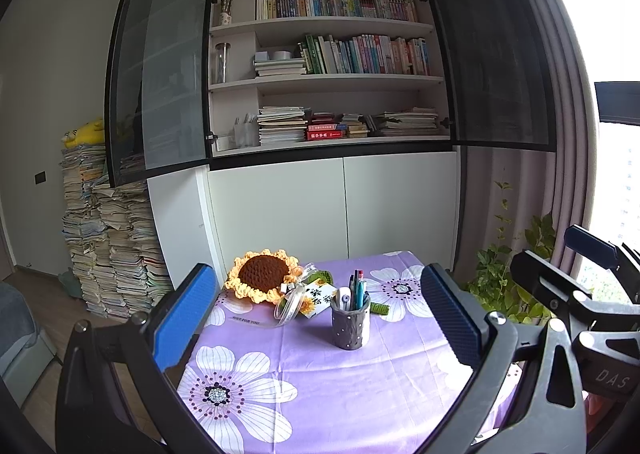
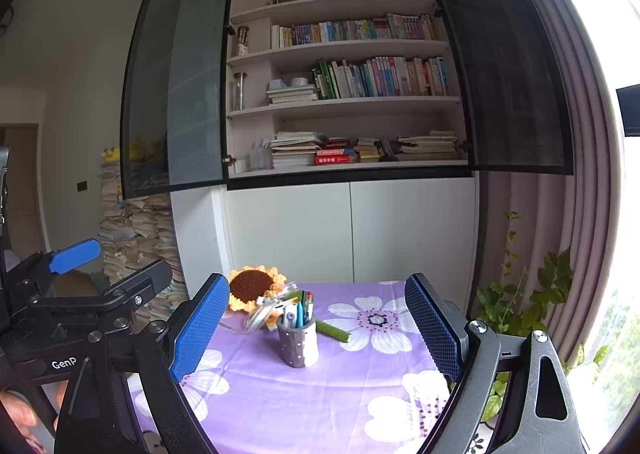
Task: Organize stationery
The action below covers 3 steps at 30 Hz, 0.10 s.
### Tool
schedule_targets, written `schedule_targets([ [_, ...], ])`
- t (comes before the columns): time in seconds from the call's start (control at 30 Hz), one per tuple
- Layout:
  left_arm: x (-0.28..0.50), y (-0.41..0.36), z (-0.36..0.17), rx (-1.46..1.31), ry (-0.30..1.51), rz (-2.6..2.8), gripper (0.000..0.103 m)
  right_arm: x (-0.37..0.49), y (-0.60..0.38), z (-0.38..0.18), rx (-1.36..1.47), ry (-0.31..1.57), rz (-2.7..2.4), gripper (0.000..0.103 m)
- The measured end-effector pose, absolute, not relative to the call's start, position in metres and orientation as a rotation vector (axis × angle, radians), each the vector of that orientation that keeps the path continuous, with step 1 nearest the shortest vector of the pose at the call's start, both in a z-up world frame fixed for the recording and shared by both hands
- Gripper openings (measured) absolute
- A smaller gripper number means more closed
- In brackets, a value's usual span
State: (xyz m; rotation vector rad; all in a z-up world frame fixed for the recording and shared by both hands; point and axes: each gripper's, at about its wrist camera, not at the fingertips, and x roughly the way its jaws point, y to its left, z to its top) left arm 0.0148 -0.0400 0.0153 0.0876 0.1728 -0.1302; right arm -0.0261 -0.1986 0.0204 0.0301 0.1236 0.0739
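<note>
A grey dotted pen holder stands upright on the purple flowered tablecloth, with several pens and a white correction tape in it. It also shows in the right wrist view. My left gripper is open and empty, held above the table's near side, back from the holder. My right gripper is open and empty, likewise back from the holder. A green knitted stem lies just right of the holder.
A crocheted sunflower with a ribbon and a card lies behind the holder. An open bookcase with glass doors stands behind the table. Stacked books stand at left, a plant and curtain at right.
</note>
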Motion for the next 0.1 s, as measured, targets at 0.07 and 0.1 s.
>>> schedule_targets([
  [0.07, 0.0145, -0.0401, 0.0157, 0.09, 0.17, -0.128, 0.102, -0.0265, -0.1984, 0.0206, 0.032, 0.123, 0.075, 0.09],
  [0.1, 0.0141, -0.0398, 0.0159, 0.091, 0.168, -0.127, 0.102, -0.0266, -0.1983, 0.0207, 0.033, 0.122, 0.075, 0.09],
])
